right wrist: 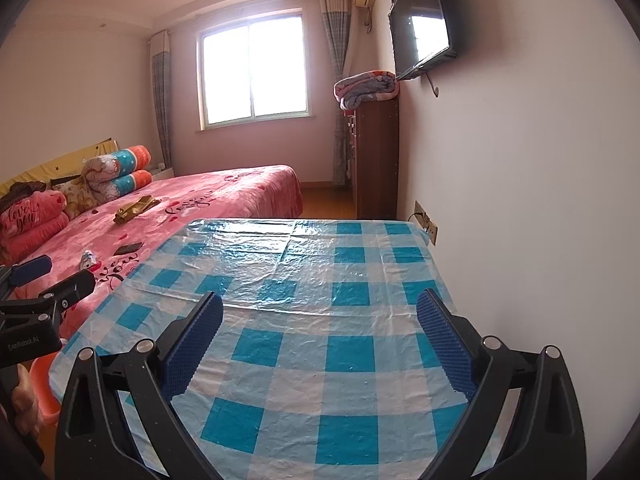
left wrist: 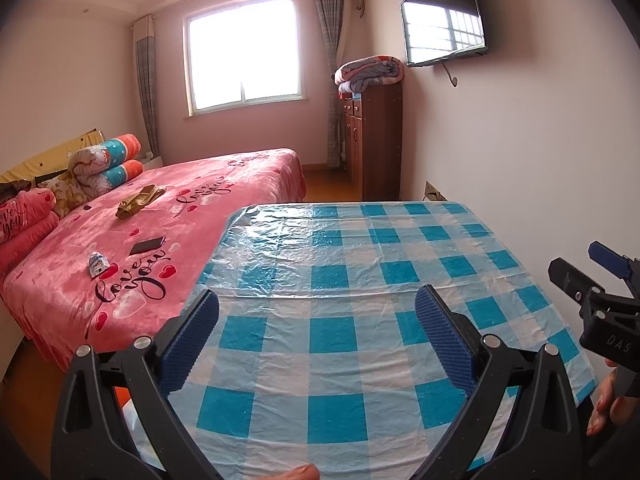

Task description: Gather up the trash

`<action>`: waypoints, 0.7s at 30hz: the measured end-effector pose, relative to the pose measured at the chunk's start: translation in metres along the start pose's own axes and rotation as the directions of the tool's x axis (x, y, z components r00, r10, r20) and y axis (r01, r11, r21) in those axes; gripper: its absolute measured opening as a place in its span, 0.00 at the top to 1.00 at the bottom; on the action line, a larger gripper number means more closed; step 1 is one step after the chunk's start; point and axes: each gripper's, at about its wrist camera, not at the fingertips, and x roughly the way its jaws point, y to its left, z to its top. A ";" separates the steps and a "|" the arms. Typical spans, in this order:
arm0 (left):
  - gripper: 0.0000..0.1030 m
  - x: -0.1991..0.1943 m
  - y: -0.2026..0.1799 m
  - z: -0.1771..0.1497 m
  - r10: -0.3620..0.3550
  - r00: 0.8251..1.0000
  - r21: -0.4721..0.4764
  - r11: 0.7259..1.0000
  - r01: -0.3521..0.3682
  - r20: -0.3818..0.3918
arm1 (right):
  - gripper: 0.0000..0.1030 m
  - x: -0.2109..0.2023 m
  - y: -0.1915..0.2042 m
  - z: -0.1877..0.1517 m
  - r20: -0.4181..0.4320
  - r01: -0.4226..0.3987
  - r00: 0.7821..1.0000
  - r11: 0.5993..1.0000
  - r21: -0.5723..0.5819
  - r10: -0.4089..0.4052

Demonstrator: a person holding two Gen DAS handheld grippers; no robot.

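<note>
Small crumpled white-and-blue wrapper lies on the pink plush bedspread, beside a dark phone.
Left gripper and right gripper both spread wide, empty, above glossy blue-checked plastic tablecloth.

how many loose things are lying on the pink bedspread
3: a gold crumpled wrapper mid-bed, a dark phone nearer, a small white-blue packet nearest. More may be hidden.
</note>
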 end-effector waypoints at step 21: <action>0.04 0.035 0.001 -0.006 -0.007 0.998 -0.018 1.000 0.006 -0.068 | 0.07 0.037 0.008 -0.009 -0.056 -0.030 0.998 0.999 -0.021 0.029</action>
